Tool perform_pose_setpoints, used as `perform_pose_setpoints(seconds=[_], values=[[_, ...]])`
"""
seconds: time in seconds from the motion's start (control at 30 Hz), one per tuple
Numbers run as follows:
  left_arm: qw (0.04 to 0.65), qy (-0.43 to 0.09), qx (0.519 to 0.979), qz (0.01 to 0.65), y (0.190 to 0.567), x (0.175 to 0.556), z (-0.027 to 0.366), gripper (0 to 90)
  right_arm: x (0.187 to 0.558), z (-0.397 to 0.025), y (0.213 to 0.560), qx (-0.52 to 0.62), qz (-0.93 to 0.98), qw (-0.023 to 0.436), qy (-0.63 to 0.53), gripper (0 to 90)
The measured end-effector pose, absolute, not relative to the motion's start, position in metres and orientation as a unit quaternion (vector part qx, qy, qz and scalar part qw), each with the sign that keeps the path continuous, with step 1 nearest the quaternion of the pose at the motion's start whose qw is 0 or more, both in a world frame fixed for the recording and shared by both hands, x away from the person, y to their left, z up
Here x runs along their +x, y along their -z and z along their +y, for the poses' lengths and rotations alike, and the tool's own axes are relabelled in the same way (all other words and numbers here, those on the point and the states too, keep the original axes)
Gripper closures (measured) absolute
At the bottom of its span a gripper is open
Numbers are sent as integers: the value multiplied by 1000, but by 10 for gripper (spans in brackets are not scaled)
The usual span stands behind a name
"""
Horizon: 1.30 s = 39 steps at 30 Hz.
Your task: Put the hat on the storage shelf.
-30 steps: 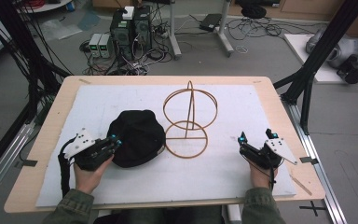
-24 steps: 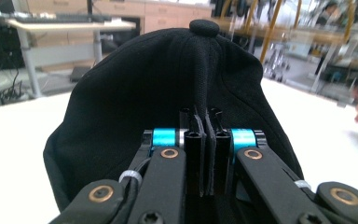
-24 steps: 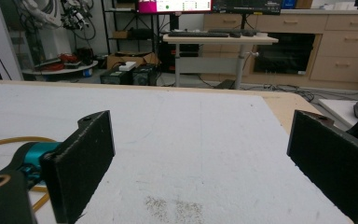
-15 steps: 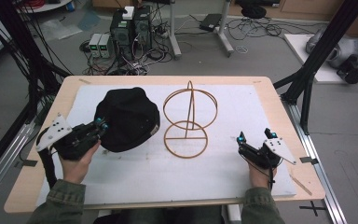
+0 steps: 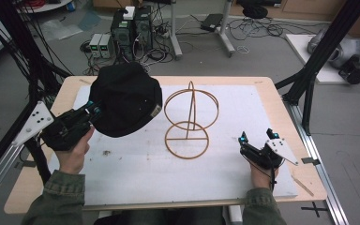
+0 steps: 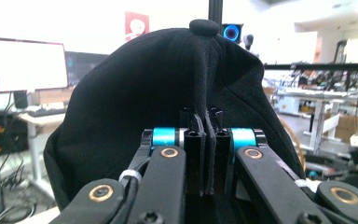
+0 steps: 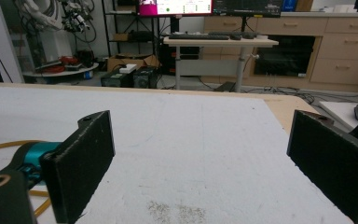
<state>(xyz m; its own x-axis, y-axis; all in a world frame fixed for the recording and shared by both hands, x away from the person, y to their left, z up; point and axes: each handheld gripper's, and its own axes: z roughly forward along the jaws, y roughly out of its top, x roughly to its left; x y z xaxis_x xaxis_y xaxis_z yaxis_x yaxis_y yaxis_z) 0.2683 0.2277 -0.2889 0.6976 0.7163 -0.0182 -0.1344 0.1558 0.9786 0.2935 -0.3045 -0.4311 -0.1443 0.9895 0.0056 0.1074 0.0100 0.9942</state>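
A black cap (image 5: 124, 98) hangs in the air over the table's left side, left of a wooden wire-frame stand (image 5: 190, 121) made of hoops and an upright loop. My left gripper (image 5: 93, 108) is shut on the cap's edge; in the left gripper view the jaws pinch a fold of the cap (image 6: 168, 93) at my left gripper (image 6: 204, 126). My right gripper (image 5: 255, 137) rests near the table's front right, open, with nothing between its pads (image 7: 86, 158). A curve of the stand (image 7: 0, 148) shows at the left of the right gripper view.
A white mat (image 5: 243, 108) covers most of the wooden table (image 5: 281, 101). Small crumbs (image 5: 107, 152) lie on the mat near the front left. Black frame posts (image 5: 318, 61) stand at both sides, and computers and cables lie on the floor behind.
My left gripper has lifted the cap off the mat and carried it up and to the left, farther back. The right gripper has stayed in place, open.
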Motion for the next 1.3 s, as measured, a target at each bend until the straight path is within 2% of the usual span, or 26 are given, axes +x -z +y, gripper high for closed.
perform_pose_setpoints(seconds=[0.87, 1.3], values=[[769, -272, 533, 224, 292, 295, 192, 877, 293, -306, 430, 489, 556, 436, -511, 64], [782, -249, 531, 211, 293, 306, 168, 876, 292, -307, 430, 490, 556, 435, -511, 64]])
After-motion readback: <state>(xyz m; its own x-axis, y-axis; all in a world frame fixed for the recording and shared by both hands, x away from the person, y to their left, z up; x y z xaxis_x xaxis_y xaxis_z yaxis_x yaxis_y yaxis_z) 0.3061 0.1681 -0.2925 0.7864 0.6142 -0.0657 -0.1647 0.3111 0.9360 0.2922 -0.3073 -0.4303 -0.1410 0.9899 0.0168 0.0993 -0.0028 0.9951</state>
